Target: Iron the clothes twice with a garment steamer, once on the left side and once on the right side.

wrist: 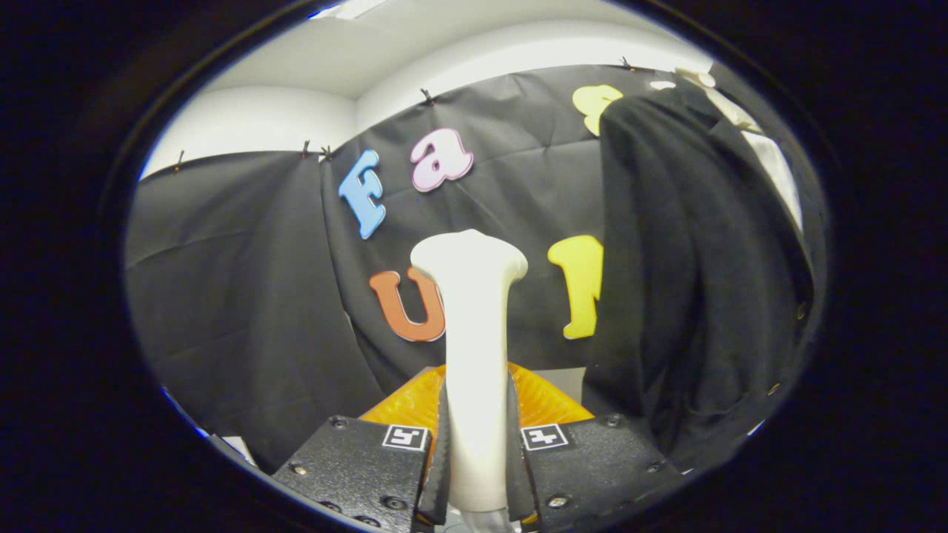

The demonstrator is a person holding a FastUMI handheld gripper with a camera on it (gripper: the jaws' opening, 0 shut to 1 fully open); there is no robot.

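My gripper [475, 451] is shut on the white garment steamer [474, 348], both fingers pressing its slim handle from either side. The steamer stands upright between the fingers, its wide flat head at the top. A black garment [689, 274] hangs to the right, beyond and beside the steamer's head, with a gap between the two. A white collar or hanger part [740, 115] shows at the garment's top.
An orange ribbed object [541, 403] lies just beyond the fingers, behind the steamer's handle. Black cloth [244, 281] forms the booth wall behind and to the left. A white wall and ceiling rise above the cloth.
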